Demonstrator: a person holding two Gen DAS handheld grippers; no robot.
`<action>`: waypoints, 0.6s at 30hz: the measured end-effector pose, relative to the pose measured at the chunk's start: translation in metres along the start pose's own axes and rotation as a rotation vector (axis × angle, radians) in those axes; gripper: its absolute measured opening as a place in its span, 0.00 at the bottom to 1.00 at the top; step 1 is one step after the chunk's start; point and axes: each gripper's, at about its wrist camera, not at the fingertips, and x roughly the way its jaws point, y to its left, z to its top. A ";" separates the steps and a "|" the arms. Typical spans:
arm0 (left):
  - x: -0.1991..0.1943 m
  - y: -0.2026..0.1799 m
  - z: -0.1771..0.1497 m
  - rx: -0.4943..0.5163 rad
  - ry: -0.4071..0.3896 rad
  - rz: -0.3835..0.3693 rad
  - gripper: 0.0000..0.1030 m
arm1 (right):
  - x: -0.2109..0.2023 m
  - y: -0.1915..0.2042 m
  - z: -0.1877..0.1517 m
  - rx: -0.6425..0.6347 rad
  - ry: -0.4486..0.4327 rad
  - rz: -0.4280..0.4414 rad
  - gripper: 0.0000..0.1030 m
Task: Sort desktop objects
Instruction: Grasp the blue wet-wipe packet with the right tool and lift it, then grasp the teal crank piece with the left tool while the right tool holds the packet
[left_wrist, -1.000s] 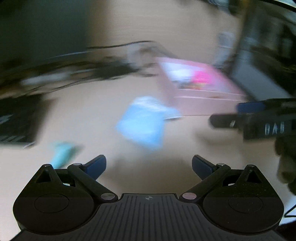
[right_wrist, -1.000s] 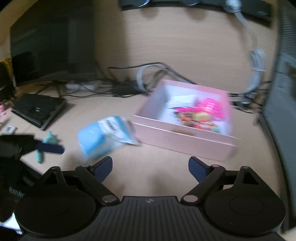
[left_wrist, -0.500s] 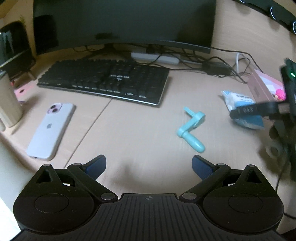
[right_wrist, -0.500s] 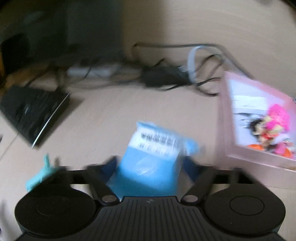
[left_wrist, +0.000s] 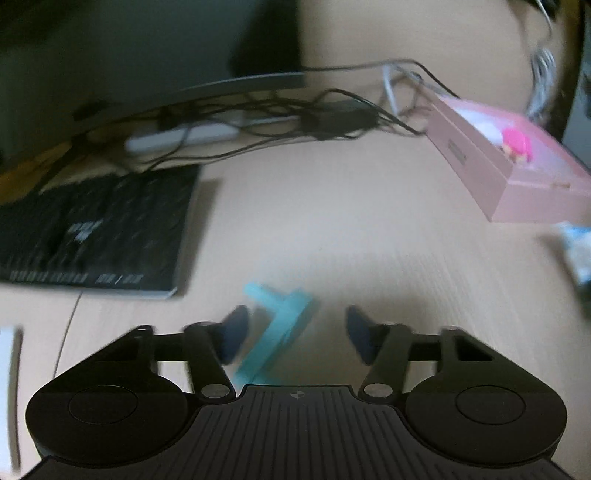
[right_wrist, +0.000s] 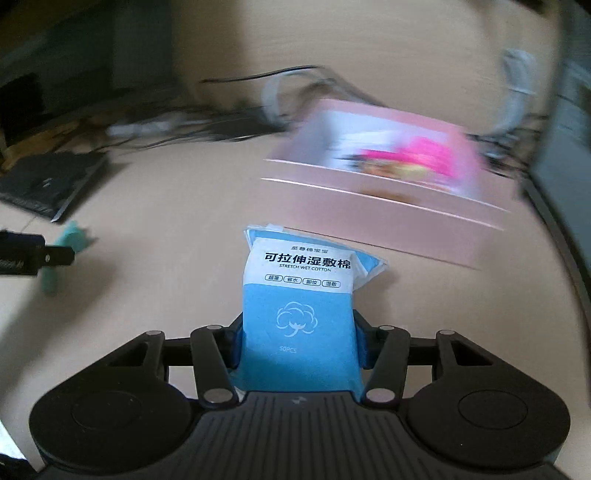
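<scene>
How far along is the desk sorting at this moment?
Done: the pink box already holds some colourful items. In hand: the right tongs grip the blue cotton pack; the left tongs have just been closing around the teal tool, pads not clearly touching it. Left: both must still go into the box.

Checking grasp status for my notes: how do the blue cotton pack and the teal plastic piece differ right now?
The cotton pack is a soft blue-and-white printed pouch; the teal piece is plain hard plastic with an angled arm. The right gripper pinches the pack on both sides, while the left gripper only straddles the teal piece, a gap showing at one pad. Both are near the pink box.
</scene>
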 end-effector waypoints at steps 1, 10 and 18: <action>0.004 -0.004 0.004 0.017 0.003 -0.004 0.48 | -0.003 -0.012 -0.004 0.034 0.003 -0.024 0.51; 0.012 -0.095 0.024 0.194 -0.024 -0.282 0.27 | -0.036 -0.063 -0.033 0.175 -0.044 -0.092 0.68; -0.017 -0.135 -0.003 0.248 -0.058 -0.289 0.76 | -0.038 -0.069 -0.025 0.100 -0.087 -0.094 0.79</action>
